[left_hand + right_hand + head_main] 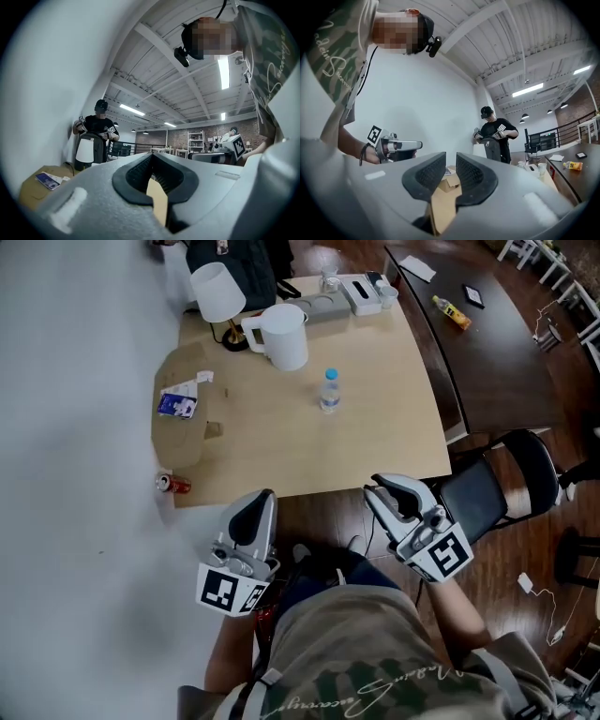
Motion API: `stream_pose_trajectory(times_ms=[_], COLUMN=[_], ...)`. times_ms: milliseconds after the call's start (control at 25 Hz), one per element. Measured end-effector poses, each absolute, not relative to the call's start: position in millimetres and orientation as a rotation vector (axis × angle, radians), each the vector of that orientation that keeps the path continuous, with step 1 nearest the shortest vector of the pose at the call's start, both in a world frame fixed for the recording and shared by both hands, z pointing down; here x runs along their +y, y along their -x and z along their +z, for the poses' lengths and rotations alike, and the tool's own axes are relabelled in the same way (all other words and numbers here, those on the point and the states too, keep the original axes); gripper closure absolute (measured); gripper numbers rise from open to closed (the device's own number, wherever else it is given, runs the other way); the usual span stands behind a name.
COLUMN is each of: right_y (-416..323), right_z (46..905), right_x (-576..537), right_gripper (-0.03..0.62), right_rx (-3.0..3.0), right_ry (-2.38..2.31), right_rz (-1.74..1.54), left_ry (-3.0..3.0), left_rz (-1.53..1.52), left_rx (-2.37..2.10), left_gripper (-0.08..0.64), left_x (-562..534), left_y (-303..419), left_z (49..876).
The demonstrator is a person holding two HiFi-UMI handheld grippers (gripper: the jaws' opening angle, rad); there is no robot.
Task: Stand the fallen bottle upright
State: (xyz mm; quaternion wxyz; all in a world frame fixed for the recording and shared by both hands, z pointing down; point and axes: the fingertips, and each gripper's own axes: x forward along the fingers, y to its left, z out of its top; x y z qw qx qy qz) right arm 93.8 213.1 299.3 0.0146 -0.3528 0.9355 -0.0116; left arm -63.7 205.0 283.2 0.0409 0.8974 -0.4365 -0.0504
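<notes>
L gripper (151, 160): jaws together at the tips, nothing held. R gripper (451, 163): jaws a narrow slit apart, nothing betw. them, only the tabletop (375, 442) showed through the gap. Both sat level at the tabletop's near edge, close to my body and well apart from the bottle (329, 390).

Bottle: clear w/ blue cap, stood upright near mid-tabletop, touched by neither gripper. Judged task done; step in hand = backing off.

How to do it well (my est.):
- pull grippers straight back, no sweep over the tabletop
- no bump on the near edge; a slim bottle prob. tips w/ a jolt
- glance at the bottle once clear to confirm it stands

Counts, head view:
- grippers: 2
- bottle on tabletop: 1
- white jug (283, 336): 1, beyond and left of bottle
- lamp (217, 292), white shade: 1
- red can (173, 485): 1, on its side at near-left corner
- blue/white packet (178, 405): 1
- black chair (483, 488): 1, right of tabletop
</notes>
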Motion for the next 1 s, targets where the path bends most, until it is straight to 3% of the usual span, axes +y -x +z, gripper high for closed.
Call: stream_pose_trajectory(times_ms=[480,560,1000], right_y=[-76.7,-80.6,-86.8], right_z=[296.0,294.8,297.3], right_x=[232.6,232.5,241.5], right_gripper=[0.555,0.589,0.591], right_rx=[2.926,2.913,2.968], right_ry=[1.142,1.180,1.240], right_rz=[0.007,0.023,0.117], left_ry=[-2.688,-2.692,-2.718], left_rz=[-0.177,-0.167,-0.155], left_rx=[-1.395,-1.382,-1.362], left_gripper=[0.554,0.554,0.555], left_x=[245.1,248.6,248.3], left_y=[85.3,81.9,71.5], left_z=[291.4,292.5,287.7])
